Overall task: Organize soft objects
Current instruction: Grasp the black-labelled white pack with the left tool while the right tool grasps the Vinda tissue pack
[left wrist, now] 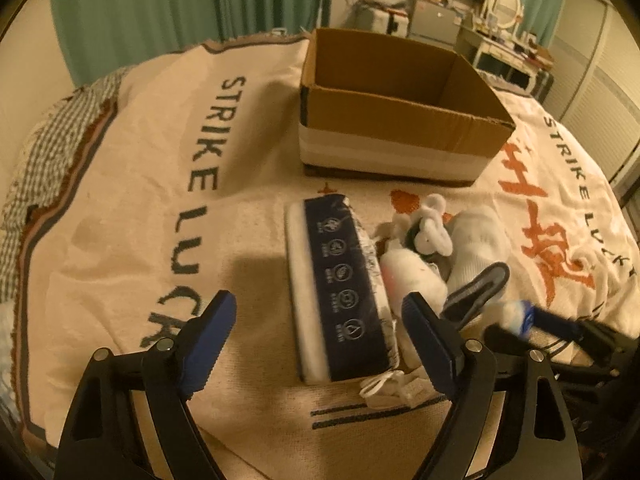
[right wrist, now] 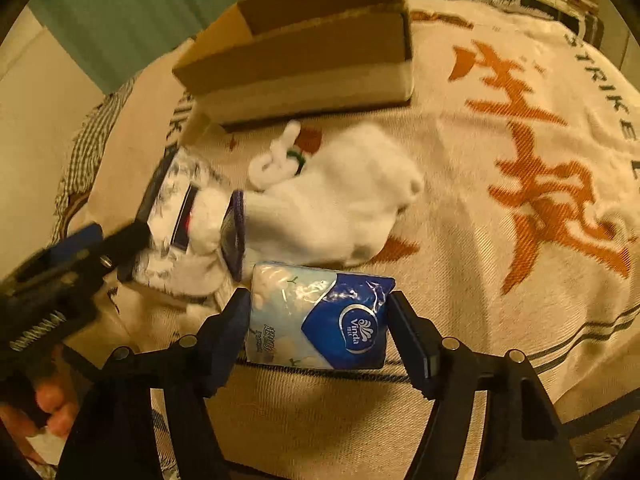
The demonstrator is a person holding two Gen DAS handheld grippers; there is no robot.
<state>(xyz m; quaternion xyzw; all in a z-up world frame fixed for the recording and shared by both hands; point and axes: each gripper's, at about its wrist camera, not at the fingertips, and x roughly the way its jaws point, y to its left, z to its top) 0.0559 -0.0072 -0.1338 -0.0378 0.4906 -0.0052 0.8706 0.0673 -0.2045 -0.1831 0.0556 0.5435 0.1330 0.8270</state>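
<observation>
A navy-and-white soft pack [left wrist: 340, 288] lies on the blanket, between the fingers of my open left gripper [left wrist: 320, 320], which hovers just short of it. To its right lie a white plush toy [left wrist: 416, 256] and a white sock [left wrist: 476, 240]. In the right wrist view, my right gripper [right wrist: 320, 320] is shut on a blue-and-white Vinda tissue pack [right wrist: 320, 320], both fingers pressing its sides. The plush [right wrist: 280, 160] and sock [right wrist: 344, 200] lie beyond it. An open cardboard box [left wrist: 400, 108] stands behind the pile and also shows in the right wrist view [right wrist: 304, 48].
A cream "STRIKE LUCKY" blanket [left wrist: 160, 200] covers the bed. Green curtains [left wrist: 160, 0] hang behind. A dresser with mirror [left wrist: 504, 20] stands at the far right. My left gripper shows at the left of the right wrist view [right wrist: 72, 264].
</observation>
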